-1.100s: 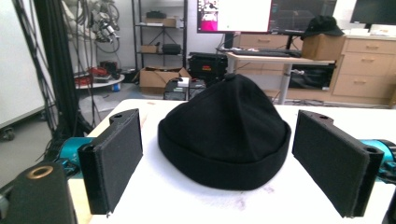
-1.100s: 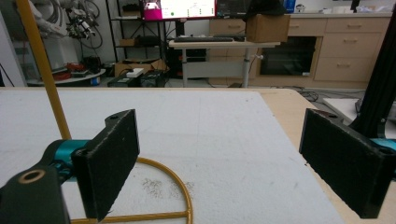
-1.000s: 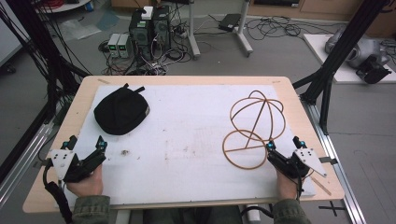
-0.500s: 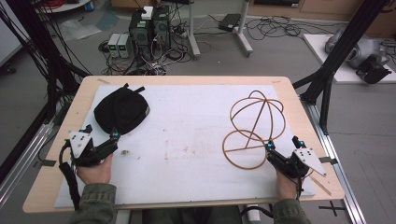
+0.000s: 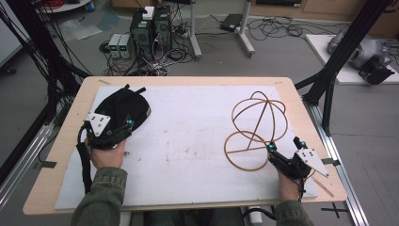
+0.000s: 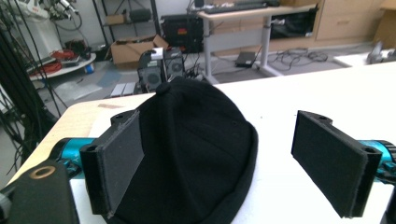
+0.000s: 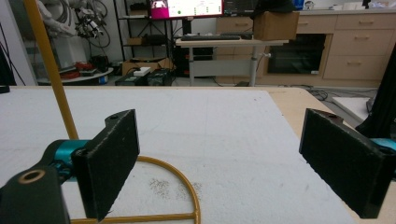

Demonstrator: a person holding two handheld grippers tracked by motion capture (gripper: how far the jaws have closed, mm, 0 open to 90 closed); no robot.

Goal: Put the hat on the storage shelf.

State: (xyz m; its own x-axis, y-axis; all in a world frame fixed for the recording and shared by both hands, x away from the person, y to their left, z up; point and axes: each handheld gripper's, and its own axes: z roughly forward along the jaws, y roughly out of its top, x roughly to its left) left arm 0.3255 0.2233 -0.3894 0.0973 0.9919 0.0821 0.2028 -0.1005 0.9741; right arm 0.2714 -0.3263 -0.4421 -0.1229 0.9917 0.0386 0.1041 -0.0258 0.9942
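At the left side of the tabletop [image 5: 188, 141], a black cap [image 5: 123, 106] lies crown up on the white mat, with the left hand-held gripper [image 5: 126, 128] at its near edge; in the left gripper view the jaws stand wide apart, one pad against the cap's [image 6: 196, 154] side and the other clear of it. Across the tabletop, well apart from the cap, the right hand-held gripper [image 5: 282, 151] sits with jaws spread wide, empty, at the near rim of a wire hat stand [image 5: 256, 129], whose base ring [image 7: 187, 186] runs beside one pad.
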